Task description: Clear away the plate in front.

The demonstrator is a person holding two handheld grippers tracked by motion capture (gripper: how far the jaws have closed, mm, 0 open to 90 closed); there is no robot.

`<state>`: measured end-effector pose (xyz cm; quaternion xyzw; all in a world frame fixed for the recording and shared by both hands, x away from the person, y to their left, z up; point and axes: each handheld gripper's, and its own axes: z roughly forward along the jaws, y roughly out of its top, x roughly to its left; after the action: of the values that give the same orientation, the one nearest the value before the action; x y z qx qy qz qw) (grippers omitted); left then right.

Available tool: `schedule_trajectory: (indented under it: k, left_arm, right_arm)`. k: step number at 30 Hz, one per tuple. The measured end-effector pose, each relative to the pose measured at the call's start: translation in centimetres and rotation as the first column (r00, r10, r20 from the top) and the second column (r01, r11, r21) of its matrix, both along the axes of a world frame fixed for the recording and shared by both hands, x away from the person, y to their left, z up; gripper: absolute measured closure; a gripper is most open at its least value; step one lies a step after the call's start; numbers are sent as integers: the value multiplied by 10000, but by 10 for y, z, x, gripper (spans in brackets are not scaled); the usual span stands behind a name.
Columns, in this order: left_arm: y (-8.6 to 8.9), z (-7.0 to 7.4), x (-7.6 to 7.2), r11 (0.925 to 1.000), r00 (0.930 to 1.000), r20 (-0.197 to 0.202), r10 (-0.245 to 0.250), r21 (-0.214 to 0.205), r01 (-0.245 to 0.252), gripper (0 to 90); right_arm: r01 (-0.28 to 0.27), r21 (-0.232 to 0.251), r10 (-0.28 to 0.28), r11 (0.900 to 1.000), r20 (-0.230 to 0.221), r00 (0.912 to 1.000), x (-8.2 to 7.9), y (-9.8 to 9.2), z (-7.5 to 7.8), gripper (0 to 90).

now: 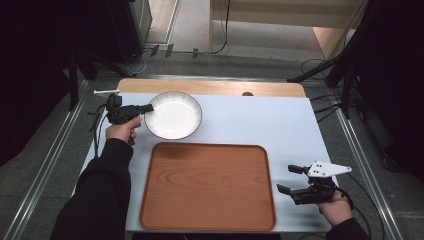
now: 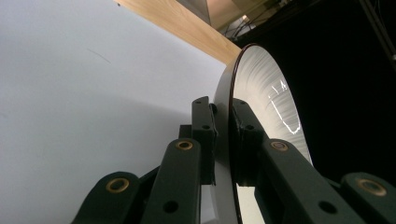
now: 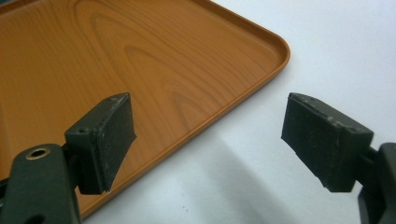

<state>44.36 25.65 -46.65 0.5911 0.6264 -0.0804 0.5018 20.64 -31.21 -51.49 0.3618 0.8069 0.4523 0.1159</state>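
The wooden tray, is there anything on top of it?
Nothing lies on the wooden tray; its whole surface shows bare. The white plate sits beyond it, pinched at its rim by the left gripper.

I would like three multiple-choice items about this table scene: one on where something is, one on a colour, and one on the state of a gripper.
1. Where is the plate?
A. on the tray
B. on the white table surface beyond the tray
C. on the floor

2. What colour is the tray?
A. wood brown
B. blue
C. white

3. What is the state of the right gripper?
A. shut on the tray
B. shut on the plate
C. open

Key: 1 B, the plate lies above the tray's far edge in the high view. 2 A, it shows wood grain. 3 C, its jaws stand wide apart, while the left gripper clamps the plate's rim.
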Motion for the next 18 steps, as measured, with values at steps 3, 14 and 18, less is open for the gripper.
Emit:
schedule_trajectory:
  k: [3,14,18]
  left_arm:
    - [0,0,-5,9998,9999,-27,-163,-77,163,833]
    - [-2,-7,-32,9968,9981,6,-624,-492,623,831]
    - [-1,-8,-40,9961,9968,-28,-794,-400,793,830]
  right_arm:
    - [-1,-3,1,10000,8,10000,0,0,0,179]
    - [4,28,-4,10000,-9,10000,0,1,0,178]
    - [6,40,-6,10000,-16,10000,0,1,1,178]
